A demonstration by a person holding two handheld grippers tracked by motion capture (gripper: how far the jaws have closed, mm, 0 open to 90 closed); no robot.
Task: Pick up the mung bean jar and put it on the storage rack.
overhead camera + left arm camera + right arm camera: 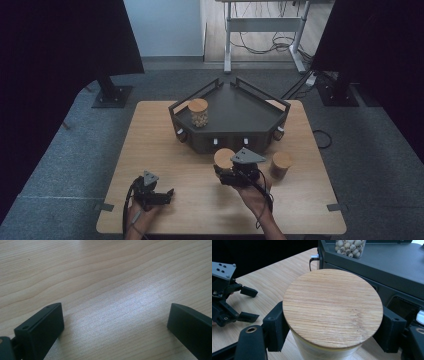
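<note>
Right gripper [332, 332]: wooden-lidded jar [333, 307] is being pinched near tray [250, 112] | left gripper [112, 322]: jaws are being held spread over table [100, 270].

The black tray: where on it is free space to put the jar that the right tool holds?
On the black tray, everything right of the bead jar is bare. The right tool grips the held jar. The table front, between the third jar and tray, is crowded.

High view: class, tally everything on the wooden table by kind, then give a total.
Jars with wooden lids: 3, one on the tray, one in the right hand-held gripper, one standing free
Dark trays: 1
Hand-held grippers: 2, left and right
Total: 6
</note>
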